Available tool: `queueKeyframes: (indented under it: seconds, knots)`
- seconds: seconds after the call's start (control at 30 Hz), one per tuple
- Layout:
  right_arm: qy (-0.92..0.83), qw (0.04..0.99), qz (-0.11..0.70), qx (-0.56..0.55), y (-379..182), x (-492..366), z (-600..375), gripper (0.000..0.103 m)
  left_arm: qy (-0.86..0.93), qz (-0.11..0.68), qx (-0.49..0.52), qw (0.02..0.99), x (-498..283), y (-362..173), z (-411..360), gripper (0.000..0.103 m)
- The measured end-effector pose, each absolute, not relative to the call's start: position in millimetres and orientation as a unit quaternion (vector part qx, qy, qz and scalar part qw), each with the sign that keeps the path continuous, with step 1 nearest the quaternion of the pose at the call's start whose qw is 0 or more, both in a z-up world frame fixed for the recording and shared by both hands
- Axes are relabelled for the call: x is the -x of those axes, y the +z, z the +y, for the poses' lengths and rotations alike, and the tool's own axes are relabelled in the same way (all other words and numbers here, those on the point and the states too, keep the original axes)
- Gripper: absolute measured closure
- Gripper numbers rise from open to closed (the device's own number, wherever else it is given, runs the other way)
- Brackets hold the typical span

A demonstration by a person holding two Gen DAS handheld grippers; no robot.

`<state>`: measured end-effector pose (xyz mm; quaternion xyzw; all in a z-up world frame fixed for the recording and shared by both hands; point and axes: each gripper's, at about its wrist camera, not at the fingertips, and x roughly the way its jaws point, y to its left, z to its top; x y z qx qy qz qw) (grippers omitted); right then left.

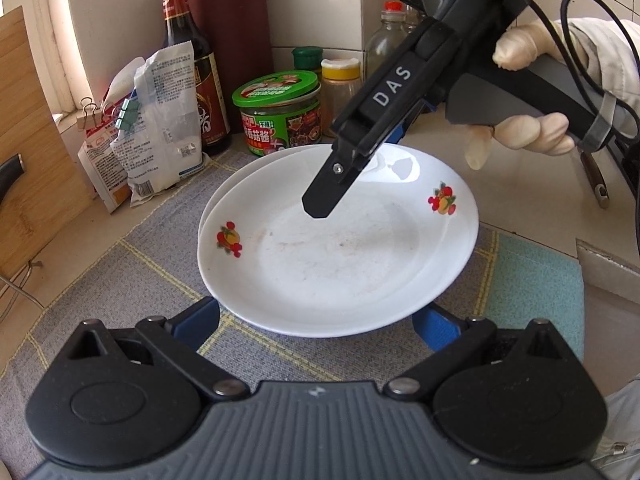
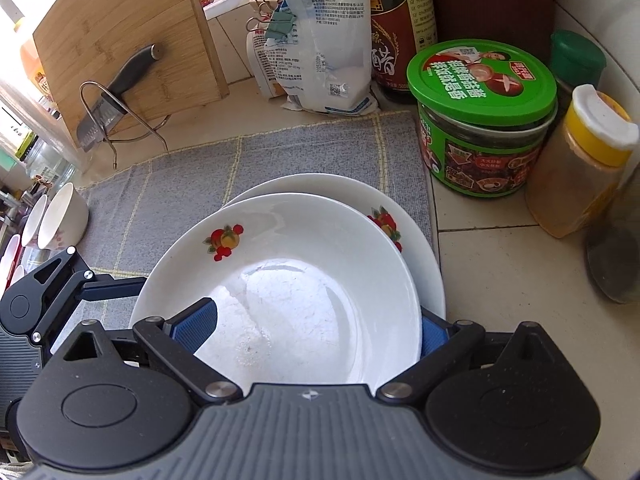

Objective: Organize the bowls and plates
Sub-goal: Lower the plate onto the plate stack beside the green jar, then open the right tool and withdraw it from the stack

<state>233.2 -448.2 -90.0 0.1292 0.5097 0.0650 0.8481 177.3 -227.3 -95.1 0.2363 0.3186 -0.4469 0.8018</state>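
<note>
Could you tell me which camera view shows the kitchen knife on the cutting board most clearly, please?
The right wrist view: the knife hangs in a wire holder against the cutting board, handle and blade visible. The left wrist view shows only its dark handle end at the left edge.

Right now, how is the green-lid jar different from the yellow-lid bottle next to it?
The green-lid jar is short and wide; the yellow-lid bottle is taller and slimmer. The jar wears a busy green and red label, while the bottle is see-through with orange-brown powder inside. The jar stands nearer the grey mat; the bottle sits further to the right. Both stand upright with lids on.
</note>
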Motion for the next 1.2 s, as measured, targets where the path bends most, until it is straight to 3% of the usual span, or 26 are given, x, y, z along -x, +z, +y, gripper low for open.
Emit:
queueKeyframes:
  seconds: [1.2]
  knots:
    - [0.001,0.855,0.514,-0.067,-79,-210,-432,0.0,-0.452,0.294,-0.216,0.814,-174,-86,-229,0.001]
